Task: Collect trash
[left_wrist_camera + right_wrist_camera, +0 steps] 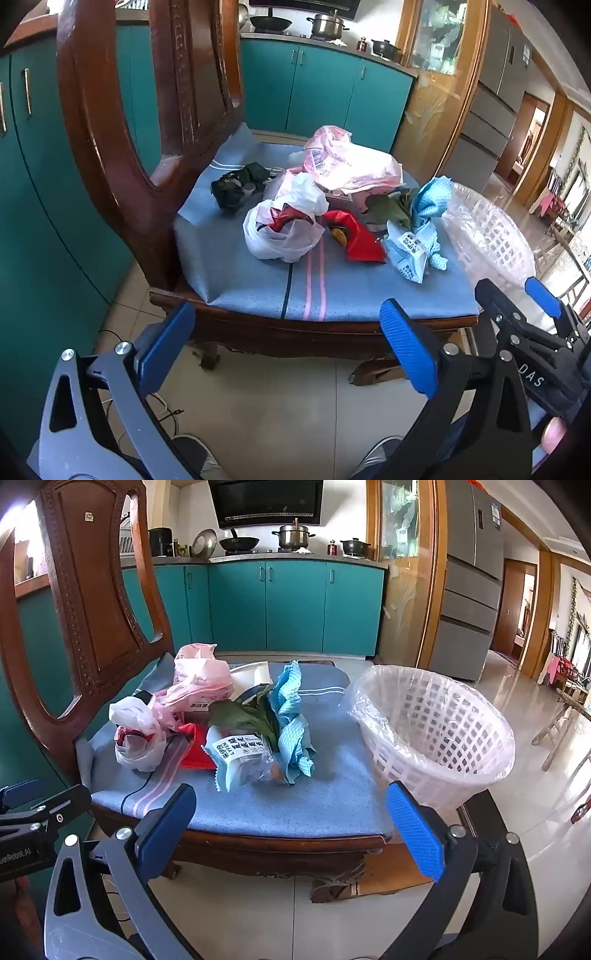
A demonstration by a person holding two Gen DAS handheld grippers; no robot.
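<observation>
Trash lies heaped on the chair's blue cushion [332,805]: a white bag [280,229], pink bag [347,166], red wrapper [356,236], blue cloth [291,716] and leafy packet [240,753]. The lined white basket [436,731] sits just right of the heap. Left gripper [288,350] and right gripper [291,830] hover before the seat, both spread wide and holding nothing.

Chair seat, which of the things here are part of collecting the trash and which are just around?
Job: white plastic bag, pink bag, red wrapper, blue cloth, white basket.
Just around: steel pot, wok, fridge.
</observation>
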